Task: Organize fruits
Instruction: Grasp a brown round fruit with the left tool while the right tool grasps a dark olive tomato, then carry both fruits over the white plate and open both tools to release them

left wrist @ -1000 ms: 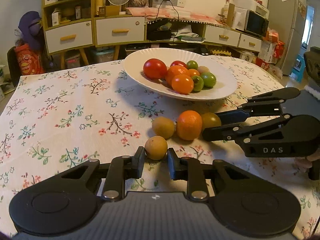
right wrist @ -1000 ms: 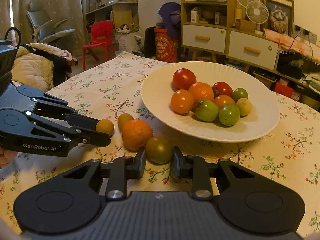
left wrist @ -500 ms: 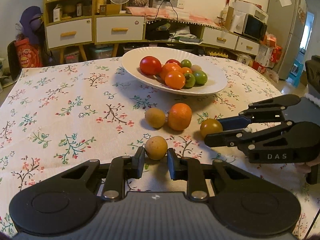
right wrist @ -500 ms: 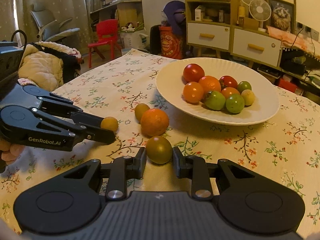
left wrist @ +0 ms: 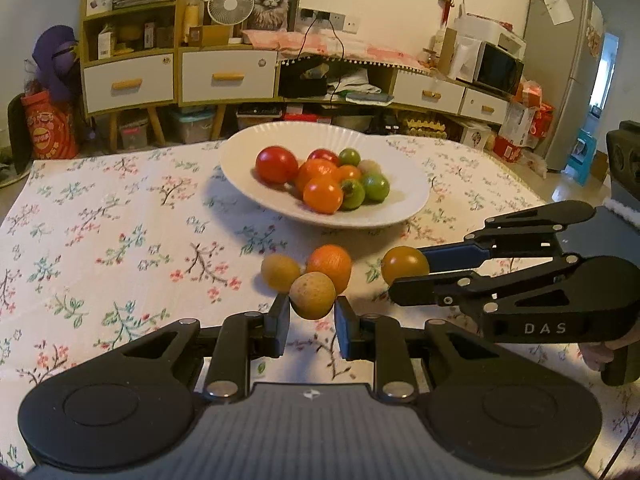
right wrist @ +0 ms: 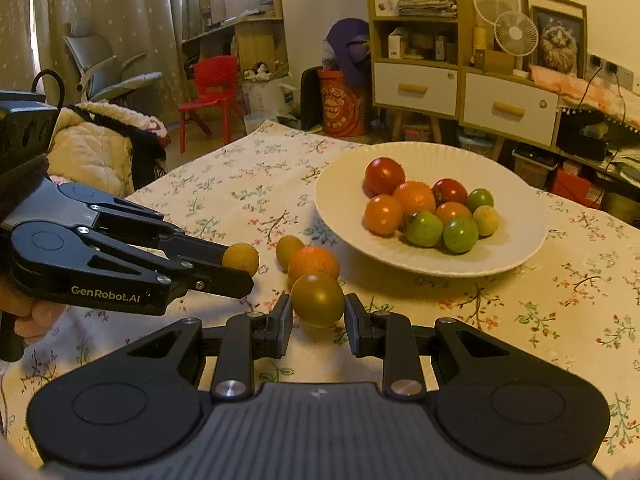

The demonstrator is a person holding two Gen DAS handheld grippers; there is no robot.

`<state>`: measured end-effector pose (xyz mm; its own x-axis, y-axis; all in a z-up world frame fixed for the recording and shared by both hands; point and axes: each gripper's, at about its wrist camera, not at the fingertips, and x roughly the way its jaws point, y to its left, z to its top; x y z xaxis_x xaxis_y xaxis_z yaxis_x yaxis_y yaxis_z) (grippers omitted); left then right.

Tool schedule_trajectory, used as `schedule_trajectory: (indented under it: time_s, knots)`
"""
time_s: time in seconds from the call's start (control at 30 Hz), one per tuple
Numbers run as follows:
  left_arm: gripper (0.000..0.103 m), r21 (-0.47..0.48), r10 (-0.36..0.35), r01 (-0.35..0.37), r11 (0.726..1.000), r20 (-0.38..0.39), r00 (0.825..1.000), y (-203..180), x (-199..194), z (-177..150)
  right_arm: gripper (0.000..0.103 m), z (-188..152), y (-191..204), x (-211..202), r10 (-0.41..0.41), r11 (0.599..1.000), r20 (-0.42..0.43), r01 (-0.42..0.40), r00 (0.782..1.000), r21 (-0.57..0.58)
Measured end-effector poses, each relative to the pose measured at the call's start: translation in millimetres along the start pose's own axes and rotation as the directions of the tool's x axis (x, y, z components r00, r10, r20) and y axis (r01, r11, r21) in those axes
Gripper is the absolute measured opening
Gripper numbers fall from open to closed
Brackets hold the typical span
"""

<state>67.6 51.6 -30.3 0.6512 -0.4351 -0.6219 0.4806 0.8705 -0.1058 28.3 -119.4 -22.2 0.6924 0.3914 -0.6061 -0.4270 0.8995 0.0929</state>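
Observation:
My left gripper [left wrist: 312,314] is shut on a small tan round fruit [left wrist: 312,295] and holds it above the floral tablecloth. My right gripper [right wrist: 317,314] is shut on an olive-green tomato [right wrist: 317,299], also lifted; it shows in the left wrist view [left wrist: 405,266]. The tan fruit shows in the right wrist view [right wrist: 241,259]. An orange [left wrist: 330,261] and a yellow-brown fruit [left wrist: 279,272] lie on the cloth just before the white plate [left wrist: 408,208]. The plate holds several red, orange and green tomatoes [left wrist: 325,179].
The table with the floral cloth [left wrist: 100,240] ends at its far edge near drawers and shelves [left wrist: 180,76]. A padded chair [right wrist: 96,152] and a red child's chair [right wrist: 210,92] stand beyond the table's left side in the right wrist view.
Both grippers have lifted their fruits off the cloth and drawn back from the plate. The orange and the yellow-brown fruit stayed on the table.

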Motion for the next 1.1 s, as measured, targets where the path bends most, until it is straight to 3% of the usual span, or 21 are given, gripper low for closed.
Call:
schedule_trajectory:
  time_s: [0.47,0.73,1.1]
  knots:
    - [0.018,0.009,-0.004,0.004,1.0,0.029,1.0,-15.7,6.1,19.7,0.025,11.8,-23.0,-10.7,-0.064,0.997,0.043,0.061,0.997,0.049]
    - [0.018,-0.045,-0.004,0.006,0.999,0.037,0.999,-23.6,12.3,31.4,0.025,16.7,-39.6,-7.1,-0.116,0.991,0.054,0.111,0.992,0.077]
    - [0.018,-0.003,-0.003,0.003,1.0,0.027,1.0,-40.4,37.4,48.2,0.025,24.9,-68.4,3.0,-0.175,0.977,0.057,0.167,0.983,0.129]
